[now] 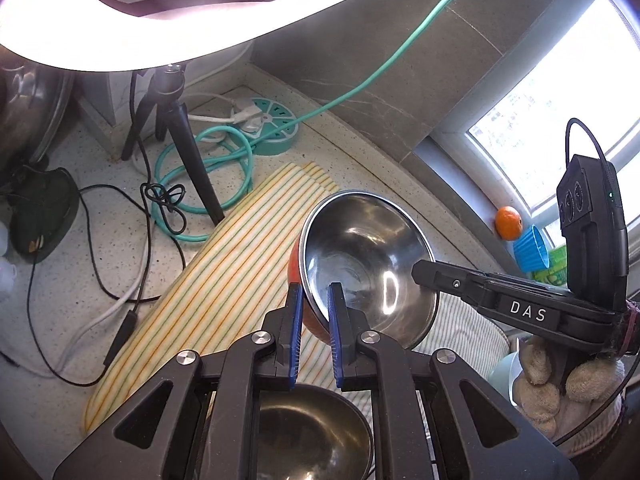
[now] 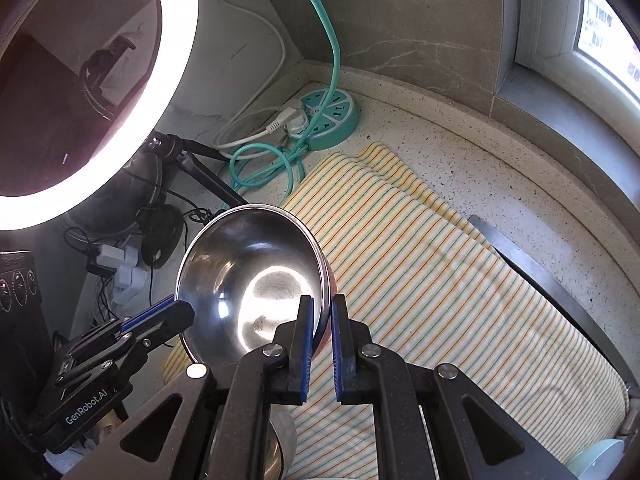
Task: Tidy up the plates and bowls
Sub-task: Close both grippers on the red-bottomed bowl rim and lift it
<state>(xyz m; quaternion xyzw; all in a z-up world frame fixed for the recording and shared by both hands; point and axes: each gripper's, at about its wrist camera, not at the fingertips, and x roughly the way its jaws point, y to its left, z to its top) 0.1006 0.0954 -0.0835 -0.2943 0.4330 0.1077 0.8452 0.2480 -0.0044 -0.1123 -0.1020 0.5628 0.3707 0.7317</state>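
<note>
The left tool (image 1: 314,300) is clamped on the rim of a steel bowl (image 1: 368,264), one blue pad inside the rim and one outside against the bowl's orange outer wall. The right tool (image 2: 322,312) is clamped on the opposite edge of the same bowl (image 2: 248,272), again with one pad inside and one outside. The bowl hangs between the two tools, tilted, its open mouth turned toward the cameras and its base clear of the striped cloth (image 2: 420,280) below.

In the left wrist view the right tool reaches in from the right, and a gloved hand (image 1: 560,384) grips its handle. A second steel bowl (image 1: 312,432) sits under the left tool, close to the camera.

The cloth lies flat on the speckled surface (image 2: 500,168), and most of it to the right of the bowl is bare. Its far edge ends near a round teal power strip (image 2: 328,120) with a looped teal cable (image 1: 208,168). A dark metal edge (image 2: 540,272) borders the cloth on the right.

To the left the room is tighter: a tripod leg (image 1: 196,160) stands just beside the cloth's edge, black wires (image 1: 120,248) trail over the surface, and a bright ring light (image 2: 120,120) hangs above. On the window ledge sit an orange (image 1: 509,222) and a blue ribbed cup (image 1: 530,252), well apart from the bowl.
</note>
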